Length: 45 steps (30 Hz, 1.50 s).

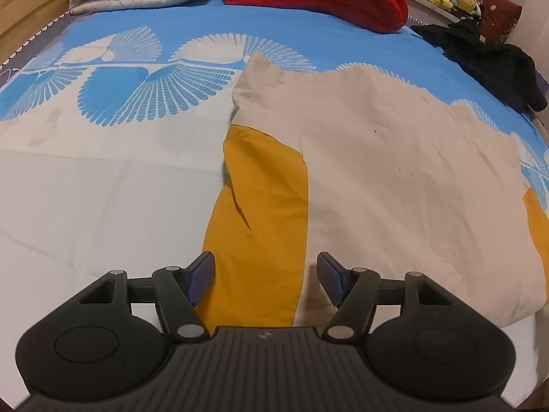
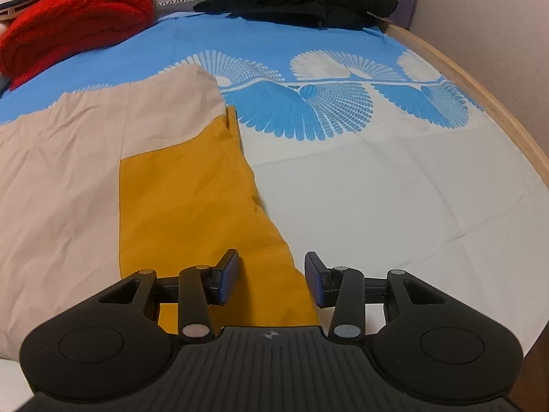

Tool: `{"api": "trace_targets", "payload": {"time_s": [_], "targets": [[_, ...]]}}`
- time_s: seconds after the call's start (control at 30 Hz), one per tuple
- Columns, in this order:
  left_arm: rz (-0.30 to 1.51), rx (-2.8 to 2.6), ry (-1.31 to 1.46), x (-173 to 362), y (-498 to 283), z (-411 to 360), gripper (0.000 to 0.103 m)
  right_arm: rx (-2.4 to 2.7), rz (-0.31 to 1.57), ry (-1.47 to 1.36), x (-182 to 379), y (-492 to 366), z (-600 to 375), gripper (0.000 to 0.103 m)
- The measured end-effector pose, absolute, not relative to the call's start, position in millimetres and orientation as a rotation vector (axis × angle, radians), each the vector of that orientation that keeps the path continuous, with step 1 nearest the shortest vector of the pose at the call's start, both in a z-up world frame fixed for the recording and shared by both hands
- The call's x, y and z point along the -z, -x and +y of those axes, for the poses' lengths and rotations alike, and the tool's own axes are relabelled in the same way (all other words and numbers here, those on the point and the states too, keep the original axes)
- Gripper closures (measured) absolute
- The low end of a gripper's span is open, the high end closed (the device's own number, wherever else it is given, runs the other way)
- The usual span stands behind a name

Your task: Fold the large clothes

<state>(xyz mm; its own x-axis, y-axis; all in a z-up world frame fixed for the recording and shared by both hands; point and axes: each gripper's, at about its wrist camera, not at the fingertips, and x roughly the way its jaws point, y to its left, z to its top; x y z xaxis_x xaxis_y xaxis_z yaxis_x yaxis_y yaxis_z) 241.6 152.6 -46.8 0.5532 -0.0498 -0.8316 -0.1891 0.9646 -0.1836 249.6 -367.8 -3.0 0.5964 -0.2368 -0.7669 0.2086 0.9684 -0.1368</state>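
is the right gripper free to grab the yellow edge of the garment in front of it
Probably yes: the right gripper is open, the garment's yellow edge lies flat between its fingers, and nothing blocks it.

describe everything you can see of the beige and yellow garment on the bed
The beige and mustard-yellow garment lies spread flat on the blue-and-white bedsheet. It looks like thin woven cloth, lightly creased, with a few small dark specks. A yellow panel runs down each side edge. Both the left gripper and right gripper are open, straddling those yellow edges.
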Motion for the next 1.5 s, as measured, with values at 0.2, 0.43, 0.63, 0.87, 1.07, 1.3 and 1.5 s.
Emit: {"api": "trace_targets", "payload": {"time_s": [0.2,0.43,0.63,0.87,1.07,1.3,1.5], "targets": [[0.976,-0.077,0.273,46.0,-243.7,152.4,0.032,0.253,0.894,0.045,3.2,-251.2,-364.8,0.059],[0.974,-0.069,0.292,45.4,-243.7,154.0,0.032,0.262,0.908,0.046,5.2,-253.3,-366.4,0.059],[1.121,-0.105,0.276,74.3,-251.7,158.5,0.032,0.332,1.049,0.011,33.0,-261.0,-384.2,0.061],[1.091,-0.205,0.543,72.7,-233.3,211.9,0.032,0.302,1.062,-0.072,35.7,-258.3,-393.4,0.079],[1.132,-0.243,0.774,95.9,-220.4,244.6,0.032,0.321,1.045,-0.128,29.3,-256.0,-399.5,0.103],[1.161,-0.177,0.859,110.5,-225.8,233.3,0.032,0.338,1.040,-0.264,28.1,-254.5,-416.5,0.087],[1.108,-0.131,0.864,102.0,-219.6,232.0,0.094,0.311,1.063,-0.223,35.0,-261.6,-410.1,0.101]]}}
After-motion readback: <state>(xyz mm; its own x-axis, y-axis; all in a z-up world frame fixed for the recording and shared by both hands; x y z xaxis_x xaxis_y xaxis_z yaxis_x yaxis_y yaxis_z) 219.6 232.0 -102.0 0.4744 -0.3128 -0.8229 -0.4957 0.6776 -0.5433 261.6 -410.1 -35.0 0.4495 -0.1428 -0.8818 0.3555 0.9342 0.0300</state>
